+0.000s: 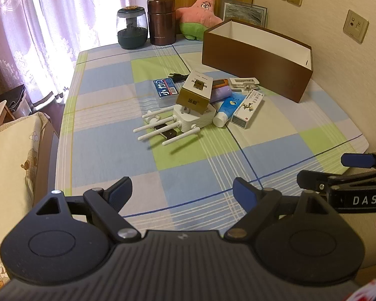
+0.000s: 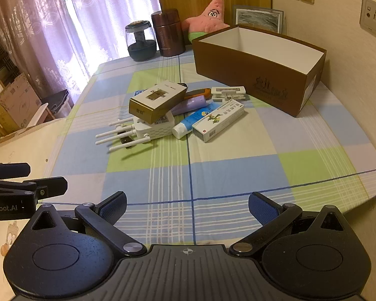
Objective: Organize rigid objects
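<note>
Both grippers hung over the near edge of the table with jaws spread wide and nothing between them: the left gripper [image 1: 182, 192] to one side, the right gripper [image 2: 187, 207] beside it, each well short of the clutter.

The things to sort lay heaped at the middle of the checked tablecloth [image 2: 213, 175]. A gold box [image 2: 156, 102] rested tilted on top of a white router [image 2: 153, 126], whose thin antennas pointed toward the table's left edge. A blue-and-white tube [image 2: 191, 120] and a long white carton [image 2: 218, 121] lay touching, just beside the router. Toward the far right corner stood an open brown box [image 2: 258, 75], seemingly empty, the likely destination.

The gold box looked light and stiff, best pinched across its short sides; lifted first, it would free the router. The router should be taken by its body, since the antennas looked fragile. The tube would probably squash and slip.

Only the left wrist view showed a clear case with a blue label [image 1: 165, 91] and a black cable behind the pile; the right wrist view showed the printing on the brown box's front.
</note>
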Tool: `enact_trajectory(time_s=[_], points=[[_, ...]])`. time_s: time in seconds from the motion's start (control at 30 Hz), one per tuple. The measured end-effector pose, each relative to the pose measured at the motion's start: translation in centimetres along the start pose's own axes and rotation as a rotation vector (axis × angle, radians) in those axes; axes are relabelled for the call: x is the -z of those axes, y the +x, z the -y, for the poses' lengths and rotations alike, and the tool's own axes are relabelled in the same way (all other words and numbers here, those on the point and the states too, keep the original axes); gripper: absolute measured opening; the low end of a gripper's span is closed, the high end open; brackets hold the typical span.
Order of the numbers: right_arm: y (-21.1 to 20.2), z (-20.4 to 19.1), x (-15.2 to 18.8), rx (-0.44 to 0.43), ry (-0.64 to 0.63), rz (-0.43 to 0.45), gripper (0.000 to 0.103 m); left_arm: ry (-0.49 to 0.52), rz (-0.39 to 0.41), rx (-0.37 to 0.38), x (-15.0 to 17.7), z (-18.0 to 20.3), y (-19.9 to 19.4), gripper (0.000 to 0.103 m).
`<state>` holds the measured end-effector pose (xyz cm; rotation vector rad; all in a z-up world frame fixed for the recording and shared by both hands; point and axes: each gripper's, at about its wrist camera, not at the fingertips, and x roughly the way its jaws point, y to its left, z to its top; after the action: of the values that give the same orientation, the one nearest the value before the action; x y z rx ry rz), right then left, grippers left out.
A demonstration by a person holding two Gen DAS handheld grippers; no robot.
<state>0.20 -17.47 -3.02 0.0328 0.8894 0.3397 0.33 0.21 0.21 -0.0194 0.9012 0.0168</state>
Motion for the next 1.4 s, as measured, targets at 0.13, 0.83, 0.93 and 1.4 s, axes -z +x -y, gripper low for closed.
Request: enact_trajectory(time_s=[0.13,0.83,0.93,1.4], points=[[0.03,0.01,-0.07,0.002,0.001,-0.001,0.101,0.002,0.002,-0.001,-0.18,0.07,0.01,0.085],[-0.1,0.11,0.09,-0.001,-0.015,-0.001,0.101,-0.001,0.008,-0.01,-0.5,0.03,-0.39,0.085],[-0.11,-0.01,0.03,0.0,-0.018,-0.002,0.101,-0.001,0.008,-0.01,-0.49,-0.02,-0.39,0.085],[-0.02,-0.11,-0.01,0.003,-0.02,-0.002,0.101,0.001,0.012,-0.009,-0.42,-0.07,-0.38,0.085]])
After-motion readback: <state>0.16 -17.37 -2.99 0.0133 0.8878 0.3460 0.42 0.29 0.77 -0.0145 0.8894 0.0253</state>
